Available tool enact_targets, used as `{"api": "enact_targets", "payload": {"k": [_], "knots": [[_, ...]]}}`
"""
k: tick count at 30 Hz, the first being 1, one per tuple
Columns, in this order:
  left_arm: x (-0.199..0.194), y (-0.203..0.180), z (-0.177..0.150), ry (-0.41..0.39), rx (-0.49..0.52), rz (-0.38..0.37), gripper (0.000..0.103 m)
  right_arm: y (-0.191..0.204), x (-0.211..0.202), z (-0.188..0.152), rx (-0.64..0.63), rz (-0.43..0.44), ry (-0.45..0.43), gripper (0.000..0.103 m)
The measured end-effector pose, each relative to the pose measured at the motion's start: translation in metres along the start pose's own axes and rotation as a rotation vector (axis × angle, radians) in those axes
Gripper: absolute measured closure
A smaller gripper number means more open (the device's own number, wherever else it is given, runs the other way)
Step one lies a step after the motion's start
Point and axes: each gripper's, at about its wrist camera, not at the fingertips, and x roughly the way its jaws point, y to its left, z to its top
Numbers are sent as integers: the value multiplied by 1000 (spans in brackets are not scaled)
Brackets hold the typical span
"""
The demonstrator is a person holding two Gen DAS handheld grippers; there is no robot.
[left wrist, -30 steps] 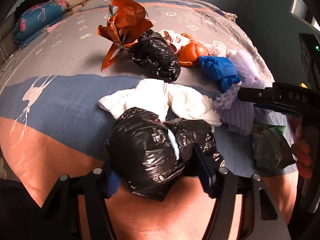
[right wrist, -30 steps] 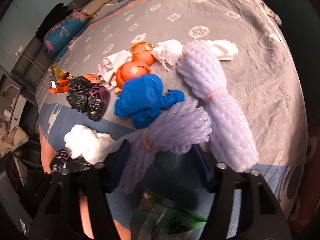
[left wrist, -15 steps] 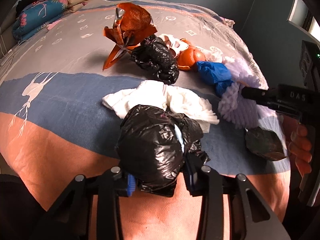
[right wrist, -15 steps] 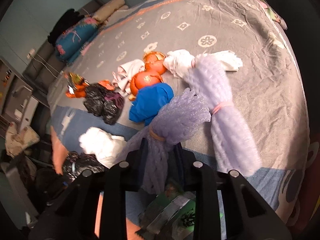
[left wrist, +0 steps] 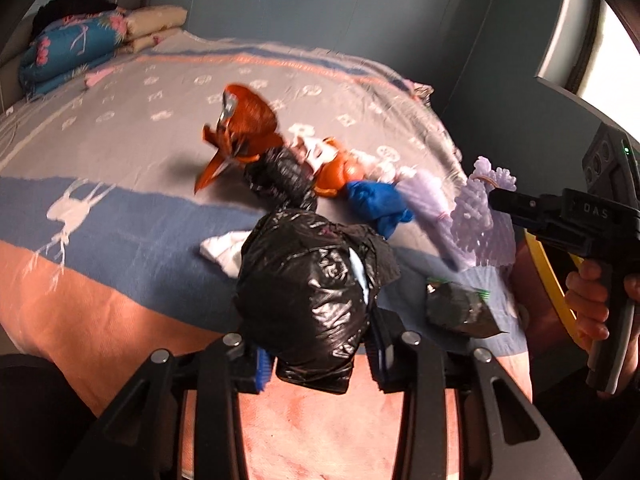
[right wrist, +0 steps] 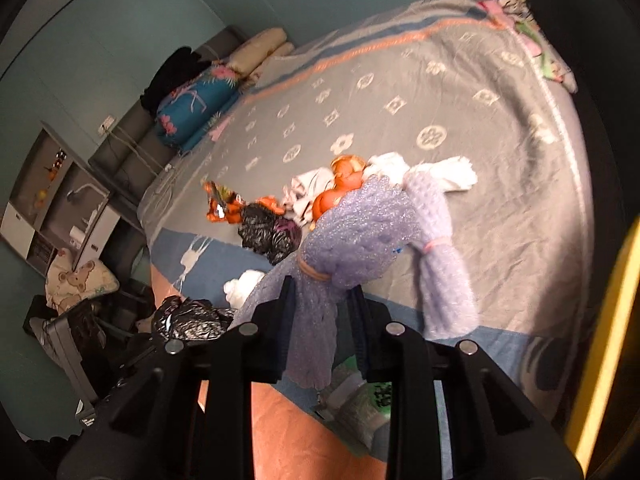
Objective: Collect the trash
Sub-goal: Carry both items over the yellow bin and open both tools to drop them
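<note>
My left gripper (left wrist: pixel 320 354) is shut on a crumpled black plastic bag (left wrist: pixel 308 280), held up off the bed. My right gripper (right wrist: pixel 322 332) is shut on a purple foam-net bundle (right wrist: pixel 360 232) tied with a rubber band, also lifted; in the left wrist view that bundle (left wrist: pixel 482 216) hangs from the right gripper at the right edge. On the bed remain a second purple foam bundle (right wrist: pixel 440 240), a blue glove (left wrist: pixel 376 200), an orange wrapper (left wrist: pixel 244 128), another black bag (left wrist: pixel 280 180), orange peel (right wrist: pixel 344 188), white tissues (left wrist: pixel 224 248) and a dark foil packet (left wrist: pixel 460 312).
The bed's grey, blue and orange blanket (left wrist: pixel 120 152) fills both views. Pillows and a folded blue quilt (left wrist: pixel 68 52) lie at the head. A shelf unit (right wrist: pixel 52 208) and dark clutter (right wrist: pixel 80 328) stand by the bed's left side. A yellow strip (right wrist: pixel 600 340) shows at right.
Both grippers closed on their items, the left on the black bag and the right on the purple foam bundle, then rose off the bed with them.
</note>
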Motion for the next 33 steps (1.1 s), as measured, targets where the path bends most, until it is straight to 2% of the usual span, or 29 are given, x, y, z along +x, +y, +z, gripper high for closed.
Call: {"api": "enact_targets", "payload": {"k": [8,14,22,24,27,33], "knots": [[-20,-25,11,-57,46,-16,68,-12,-56,5,4,-67,-121,78],[-25,-65,25,-71,134,-56,68,-24,-100,7,-2,-130,-218,78],[-19,-133,43,-57,248,-164,68,-46,-167,7,5,-338,-358,78],[-19,-154,46,-62,281,-190,68,-57,-181,7,33,-394,-372,77],[-12,-185,47,-64,337,-224,68,-81,-199,4,84,-423,-383,77],[11,-237,46,-24,389,-297,68,-115,-228,-1,160,-534,-419,77]]}}
